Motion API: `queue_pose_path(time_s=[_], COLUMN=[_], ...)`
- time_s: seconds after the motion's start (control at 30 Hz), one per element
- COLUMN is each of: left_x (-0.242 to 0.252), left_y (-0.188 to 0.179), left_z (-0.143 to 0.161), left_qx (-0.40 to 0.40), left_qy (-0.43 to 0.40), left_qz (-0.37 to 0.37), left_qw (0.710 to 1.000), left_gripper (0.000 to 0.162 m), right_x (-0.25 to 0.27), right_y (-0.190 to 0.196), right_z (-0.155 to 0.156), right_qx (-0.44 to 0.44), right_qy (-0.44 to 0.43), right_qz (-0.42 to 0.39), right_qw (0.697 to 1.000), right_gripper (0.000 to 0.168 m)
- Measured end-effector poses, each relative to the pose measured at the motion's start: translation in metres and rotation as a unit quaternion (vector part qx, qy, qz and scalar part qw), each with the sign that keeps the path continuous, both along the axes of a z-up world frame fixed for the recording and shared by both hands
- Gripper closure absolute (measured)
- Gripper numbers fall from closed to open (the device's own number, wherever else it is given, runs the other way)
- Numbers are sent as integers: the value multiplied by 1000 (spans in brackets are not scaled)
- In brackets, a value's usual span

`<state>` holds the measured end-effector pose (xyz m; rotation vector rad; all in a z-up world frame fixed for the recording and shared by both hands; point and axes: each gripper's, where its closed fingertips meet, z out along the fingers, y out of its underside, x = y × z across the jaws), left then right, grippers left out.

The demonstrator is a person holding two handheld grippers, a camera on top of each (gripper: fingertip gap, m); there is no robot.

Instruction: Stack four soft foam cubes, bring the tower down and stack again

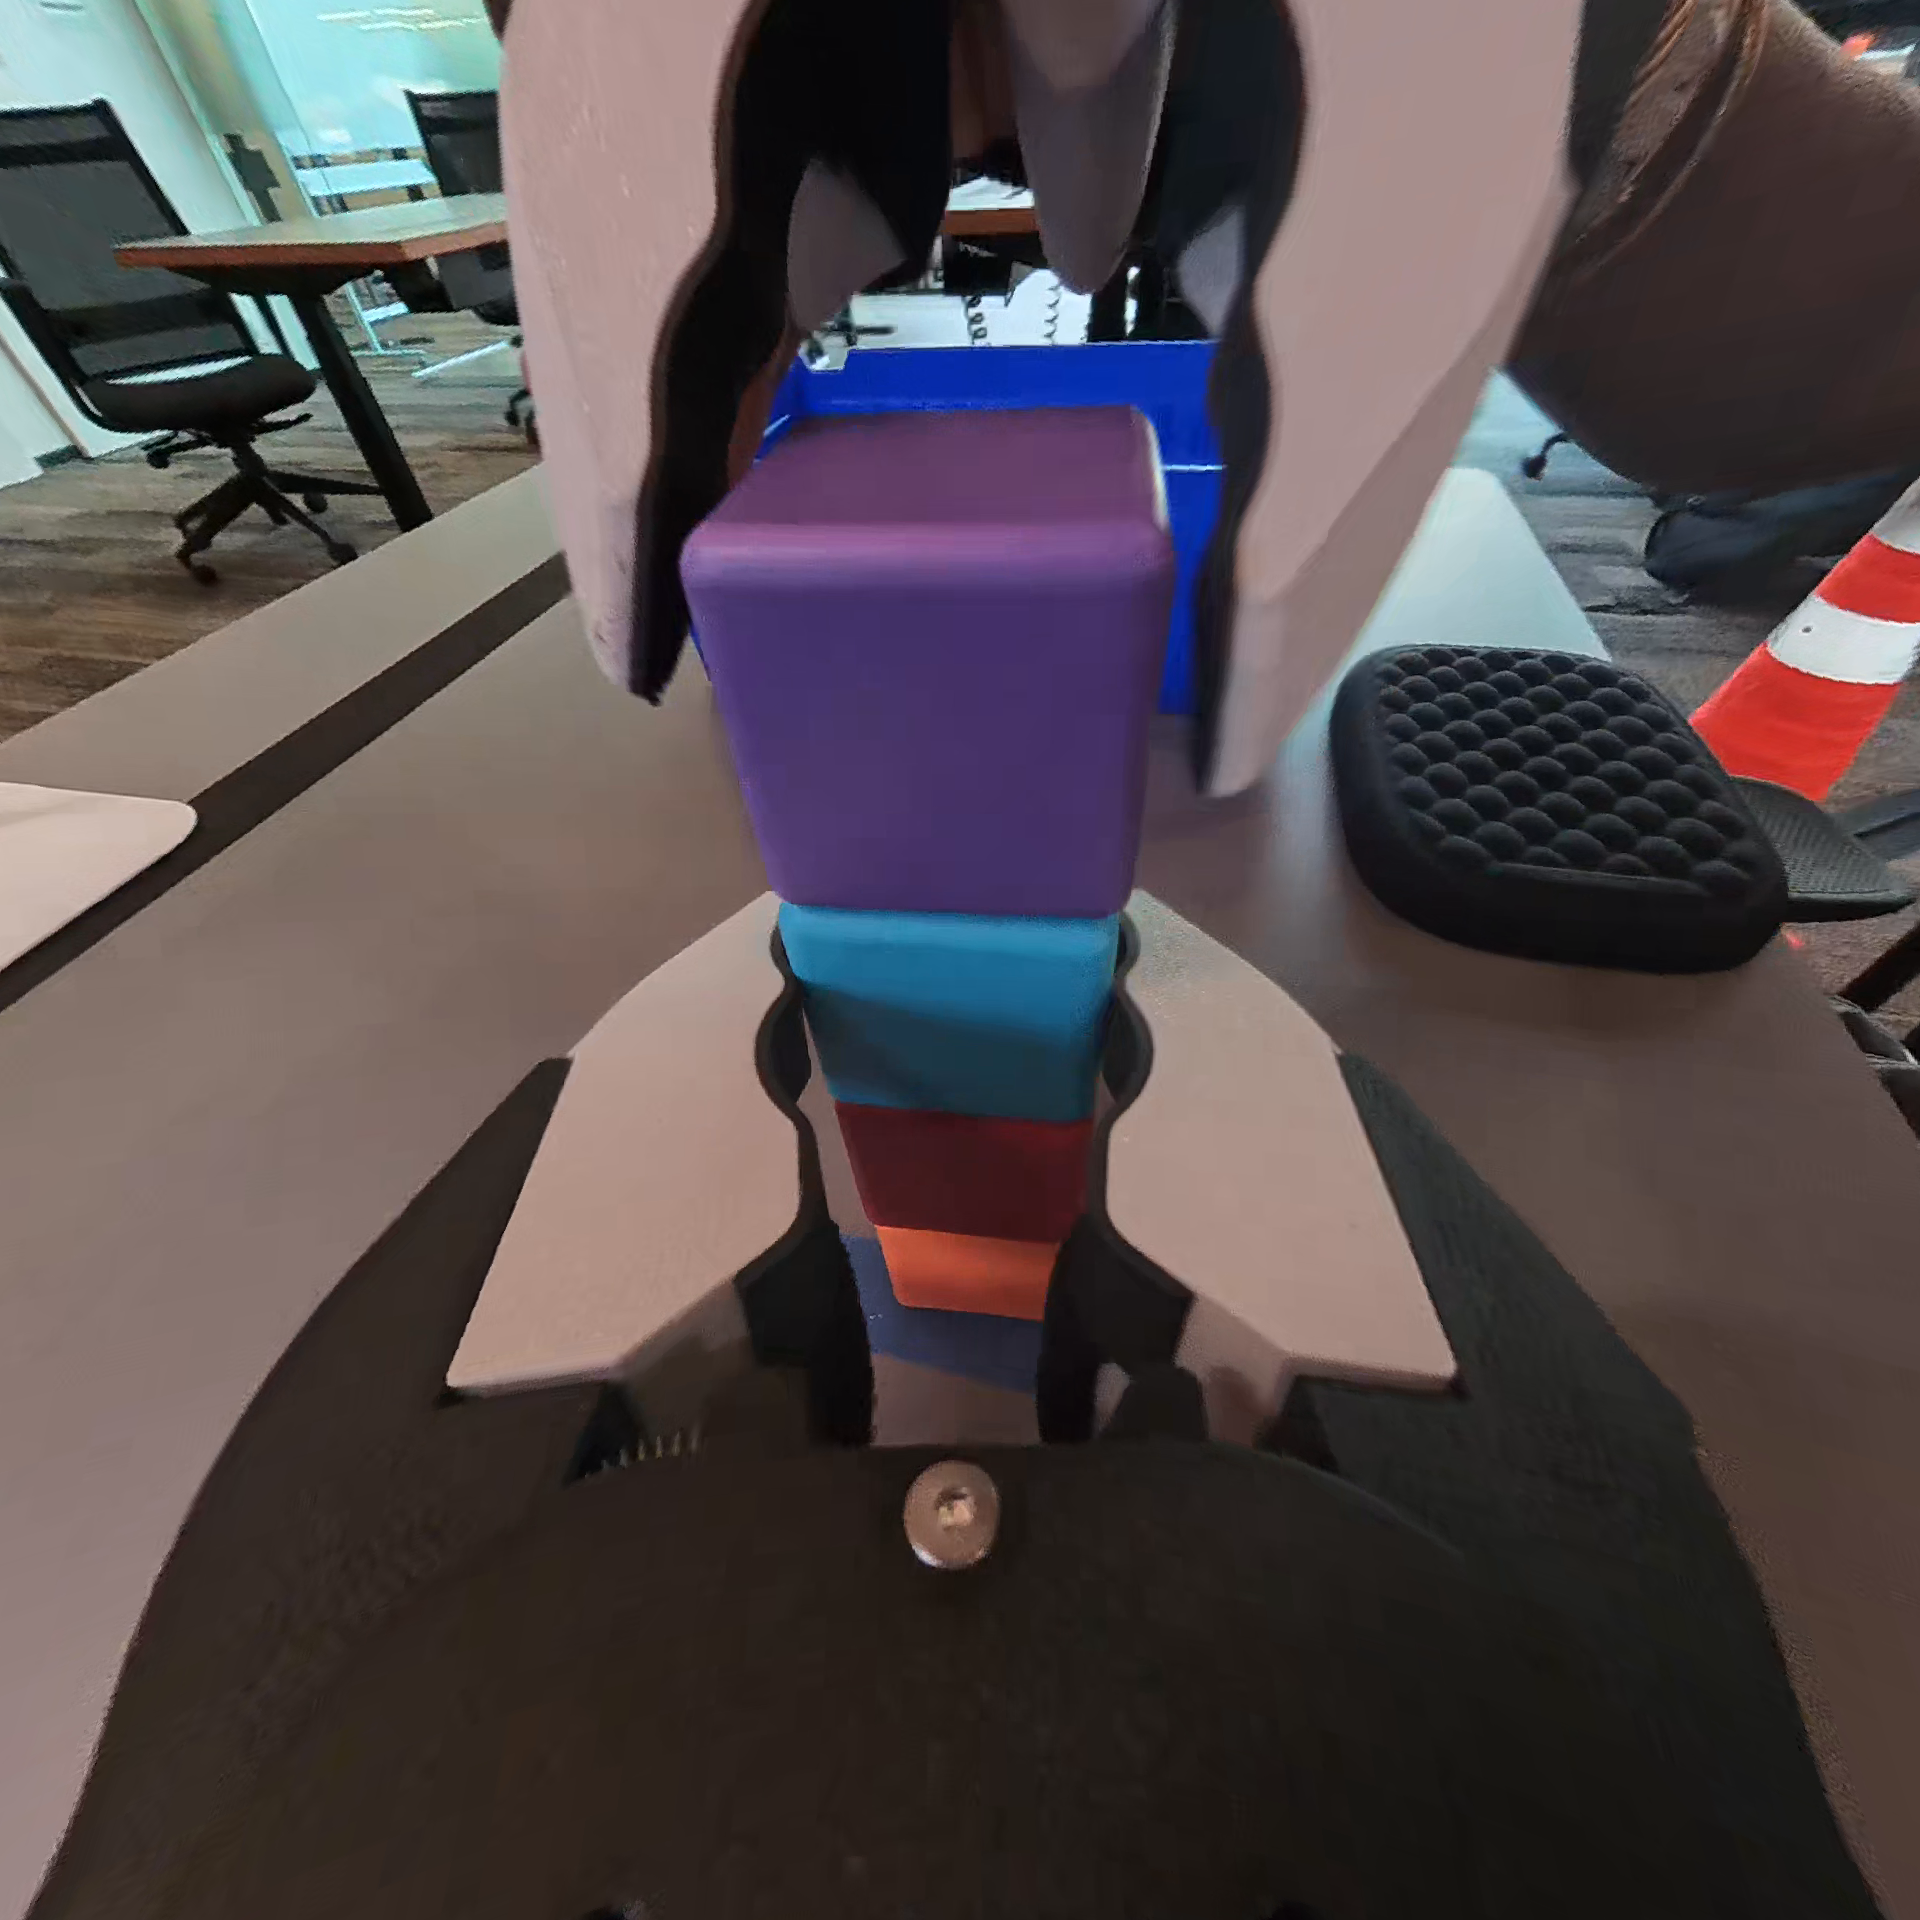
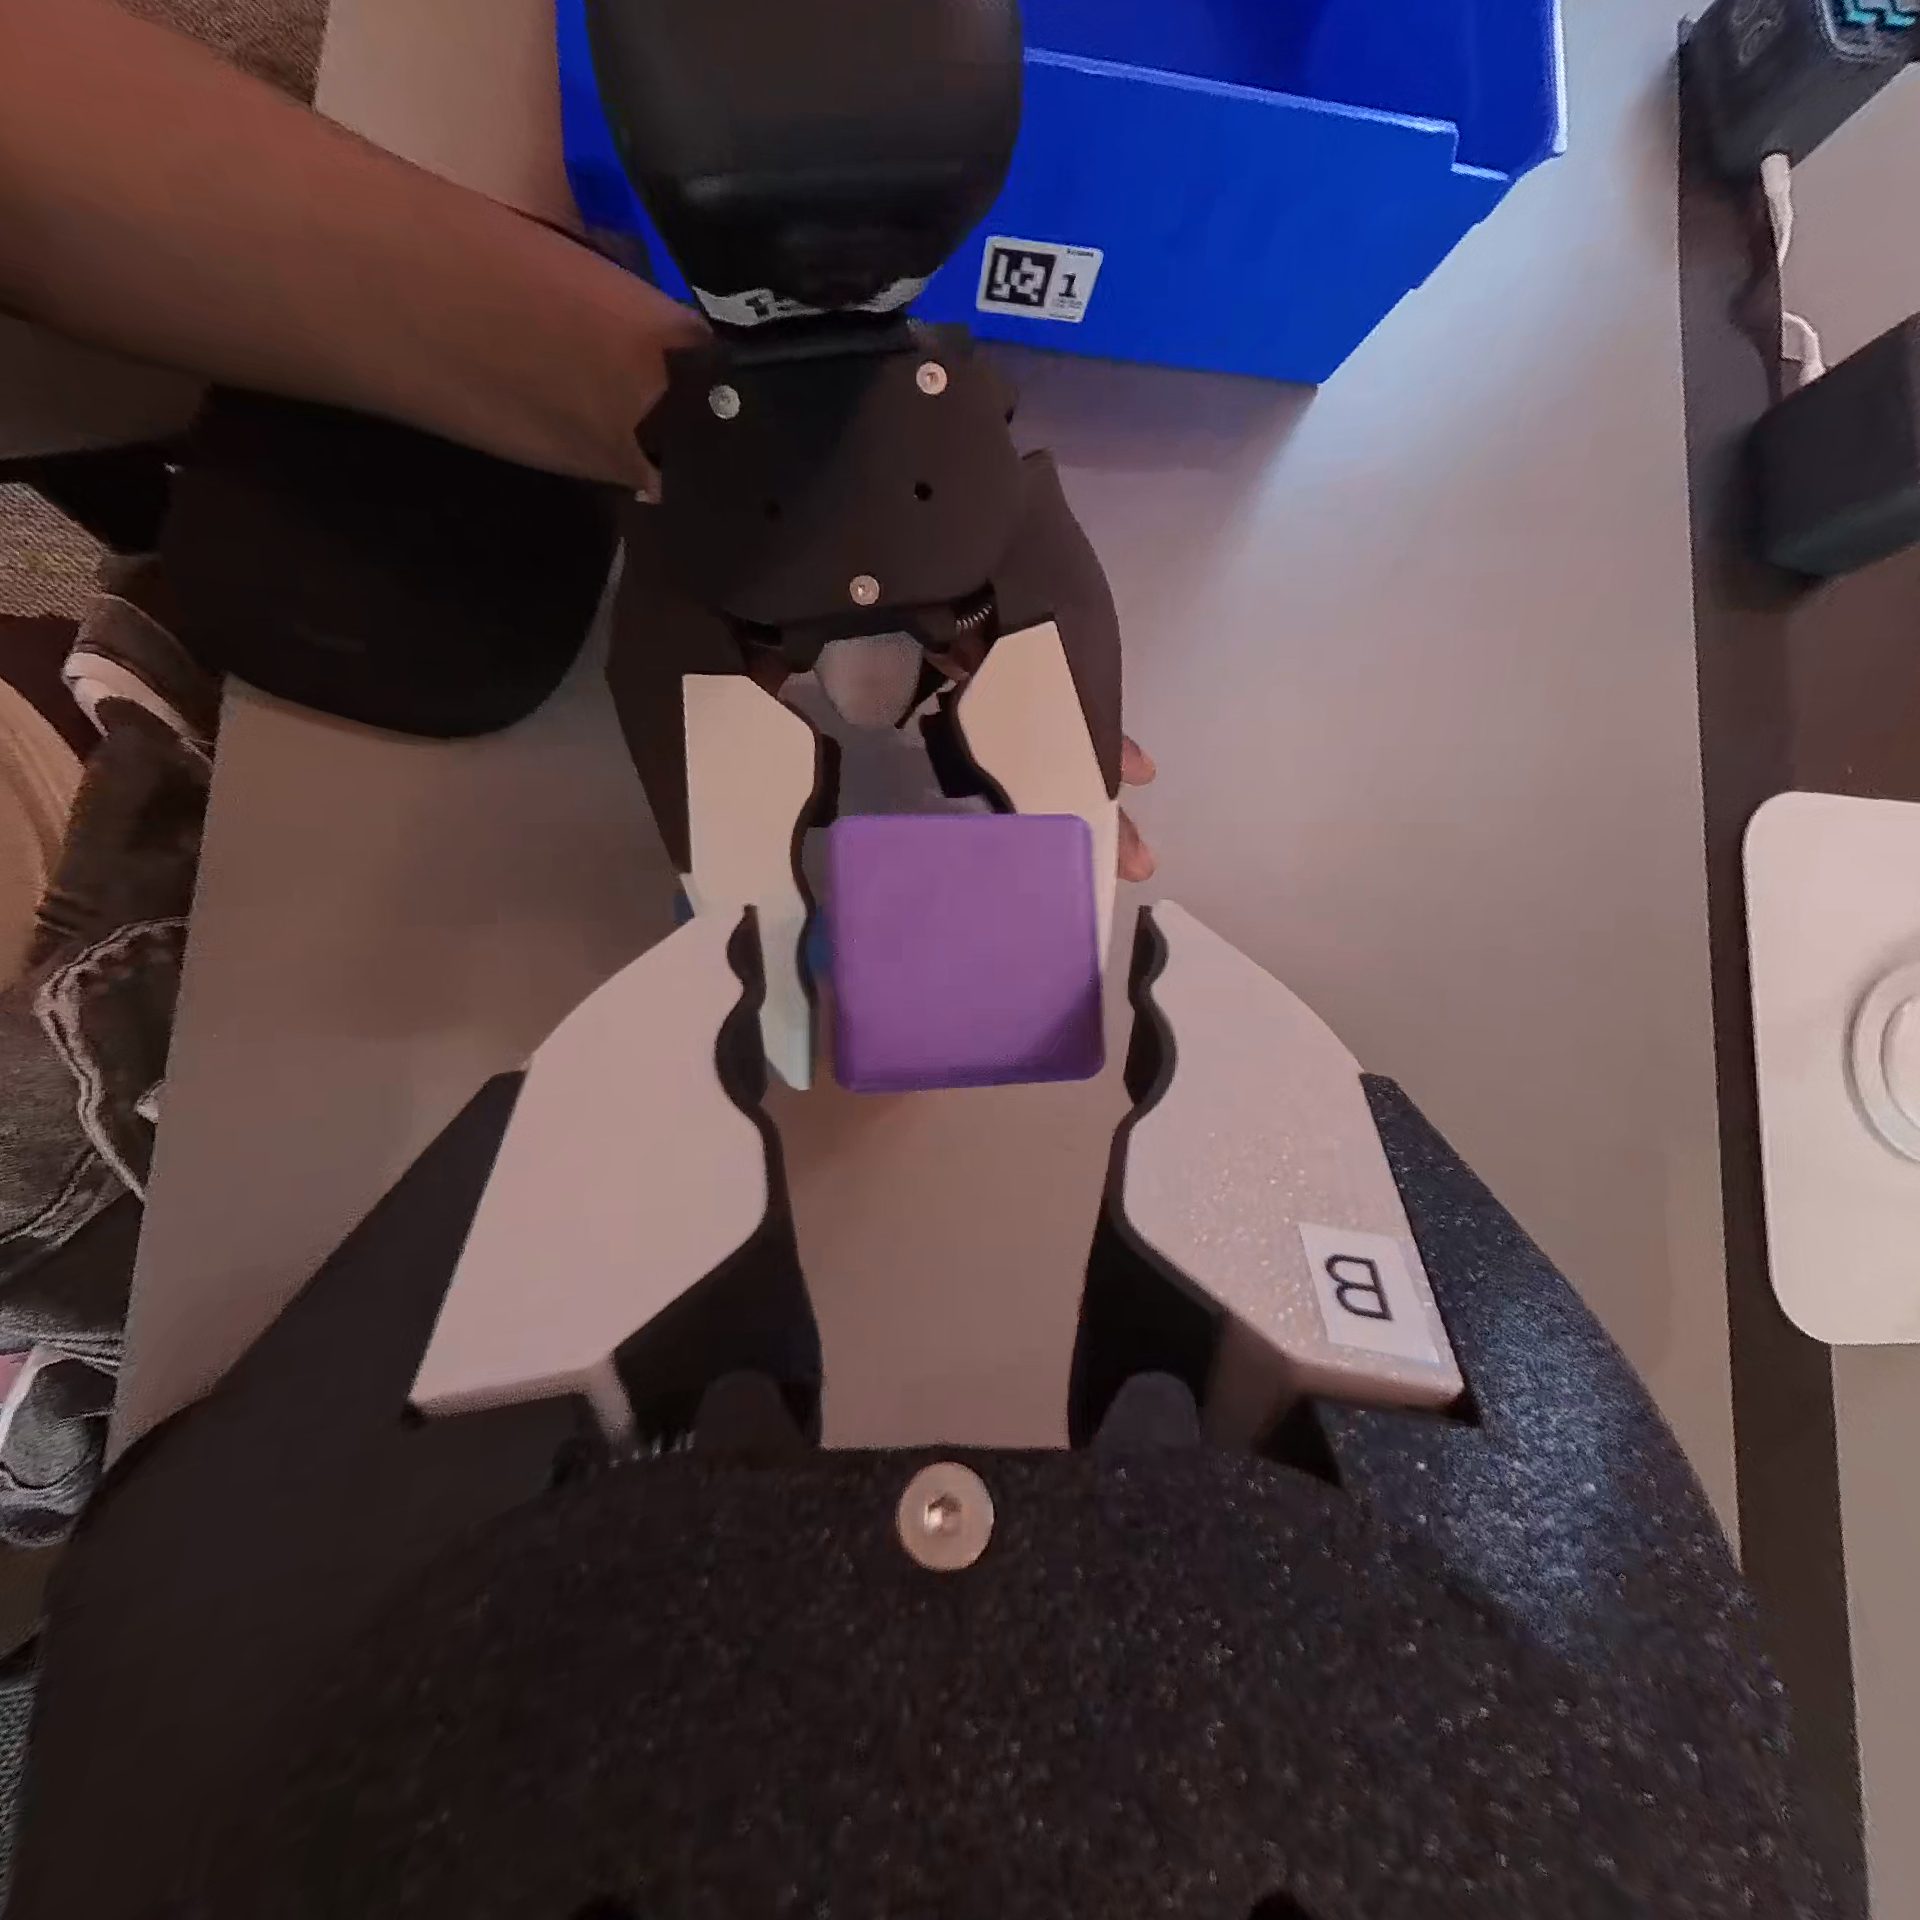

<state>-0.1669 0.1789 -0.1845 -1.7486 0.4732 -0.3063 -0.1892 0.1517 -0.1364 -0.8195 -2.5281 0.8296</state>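
Both jaws stand apart. Left gripper straddles the teal cube mid-tower, seemingly just shy of contact; right gripper hangs over the purple cube, unclamped. Below teal: maroon cube, orange cube. Foam looks light and yielding; grip flat opposite faces gently. Blue bin beyond, on the table.

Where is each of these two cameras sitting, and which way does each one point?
Left wrist view: on the left gripper, looking level along the table at the cube tower; its fingers flank the teal cube; the right gripper hangs above.
Right wrist view: on the right gripper, looking straight down; the left gripper and a forearm show.
Shared: the purple cube and blue bin.
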Motion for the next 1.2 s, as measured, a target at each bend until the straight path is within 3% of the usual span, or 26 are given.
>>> queue_pose_path(time_s=[0.07,0.53,0.73,0.83,0.97,1.07,1.2], left_x=[0,0,-2,-2,-2,-1,-1], left_y=[-1,-3,-5,-4,-3,-2,-2], left_z=[0,-2,-2,-2,-3,-3,-2], left_qx=[-3,-27,-28,-31,-30,-29,-26], left_qy=[-6,-1,4,4,5,5,3], left_qz=[-2,5,9,13,18,18,19], left_qw=[1000,1000,1000,999,999,999,999], left_gripper=[108,109,109,109,109,108,108], right_x=[-1,1,-3,0,20,55,92], right_y=[0,4,34,73,176,257,319], right_z=[-1,2,46,68,77,45,-26], right_qx=[7,-11,-67,-77,-57,-13,11], right_qy=[0,19,79,118,144,98,6], right_qz=[3,-13,-75,-151,-332,-461,-557], right_qw=[1000,1000,992,978,930,882,830], right_gripper=[118,119,119,119,119,119,118])
